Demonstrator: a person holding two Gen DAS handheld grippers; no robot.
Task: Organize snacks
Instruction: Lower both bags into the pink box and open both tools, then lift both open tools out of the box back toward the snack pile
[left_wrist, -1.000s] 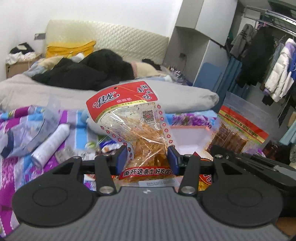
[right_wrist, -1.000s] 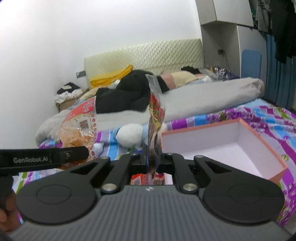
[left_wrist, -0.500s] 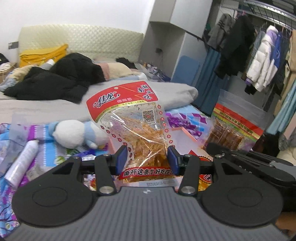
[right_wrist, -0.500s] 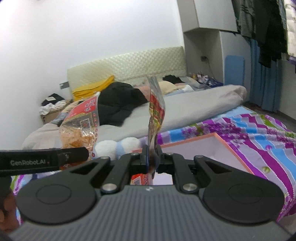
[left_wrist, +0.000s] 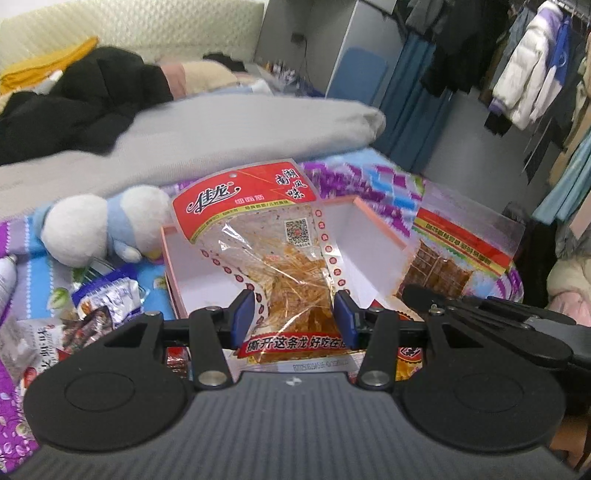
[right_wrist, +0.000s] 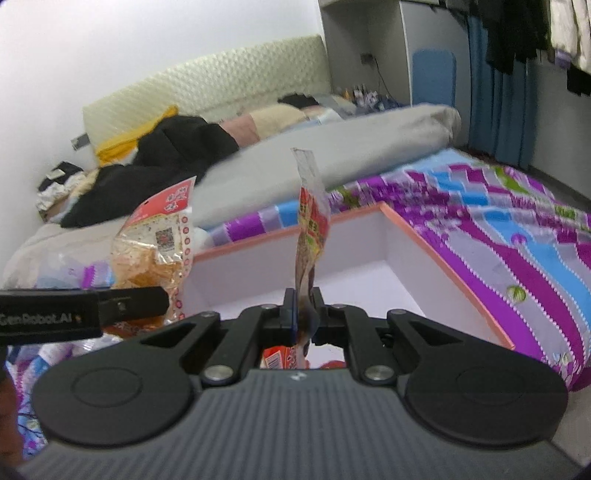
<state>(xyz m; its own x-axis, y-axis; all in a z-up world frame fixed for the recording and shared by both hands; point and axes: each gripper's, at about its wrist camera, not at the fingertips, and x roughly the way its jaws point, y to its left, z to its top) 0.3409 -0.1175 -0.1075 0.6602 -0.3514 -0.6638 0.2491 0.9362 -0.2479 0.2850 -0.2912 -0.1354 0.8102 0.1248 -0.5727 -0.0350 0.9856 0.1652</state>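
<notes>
My left gripper (left_wrist: 293, 317) is shut on a red-topped clear bag of orange strips (left_wrist: 258, 229), gripping its lower part across the width. The bag stands upright in front of an open white box with a pink rim (left_wrist: 373, 232). My right gripper (right_wrist: 303, 314) is shut on a second snack bag (right_wrist: 312, 229), seen edge-on and upright over the box's (right_wrist: 410, 236) near side. In the left wrist view that second bag (left_wrist: 454, 251) shows brown pieces under a red band, to the right of the box. The orange-strip bag (right_wrist: 159, 240) hangs left of the box in the right wrist view.
A white and blue plush toy (left_wrist: 99, 225) lies left of the box. Several loose snack packets (left_wrist: 103, 299) are scattered on the purple patterned bedspread (right_wrist: 517, 236). A grey duvet (left_wrist: 221, 136) lies behind the box. Clothes hang on a rack (left_wrist: 528, 66) at the right.
Both grippers have moved forward and down with their bags, toward the box. The box now sits directly behind the left bag and under the right one.
</notes>
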